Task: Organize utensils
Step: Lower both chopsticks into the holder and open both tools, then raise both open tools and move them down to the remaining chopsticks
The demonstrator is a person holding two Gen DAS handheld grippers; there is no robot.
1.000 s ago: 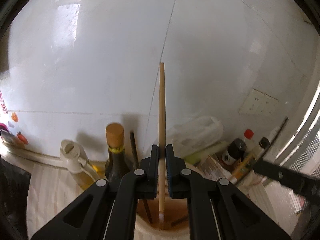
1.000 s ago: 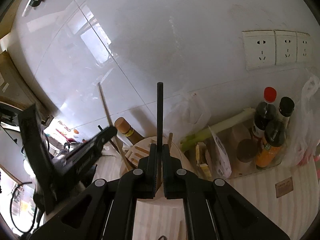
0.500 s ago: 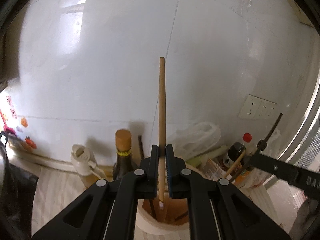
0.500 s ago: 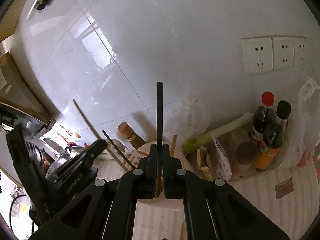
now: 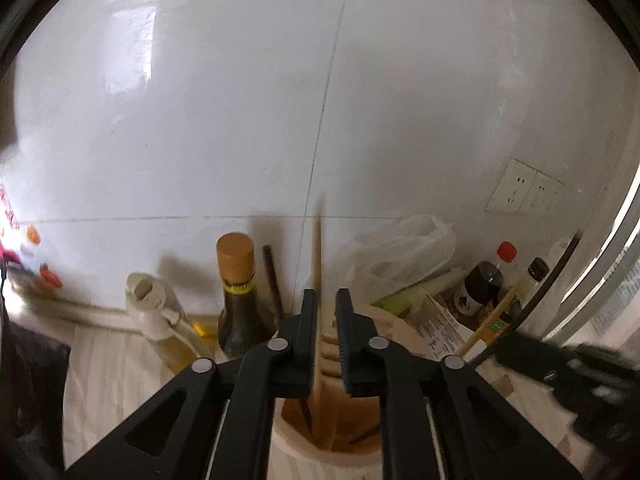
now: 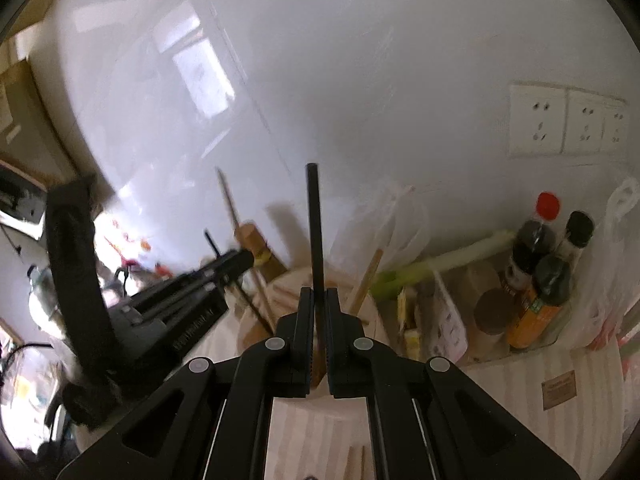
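Left gripper (image 5: pixel 326 308) is opening, releasing a light, stiff wooden chopstick (image 5: pixel 318 256) over the holder (image 5: pixel 320 456). Right gripper (image 6: pixel 316 312) is pinching a slim, slippery black chopstick (image 6: pixel 314 220) mid-shaft.

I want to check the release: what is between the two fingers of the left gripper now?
In the left wrist view, the left gripper has its jaws opening, and the light wooden chopstick stands between them, blurred, its lower end in the holder.

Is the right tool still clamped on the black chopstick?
Yes: in the right wrist view the right tool has both pads pressed against the black chopstick, which stands upright over the wooden utensil holder.
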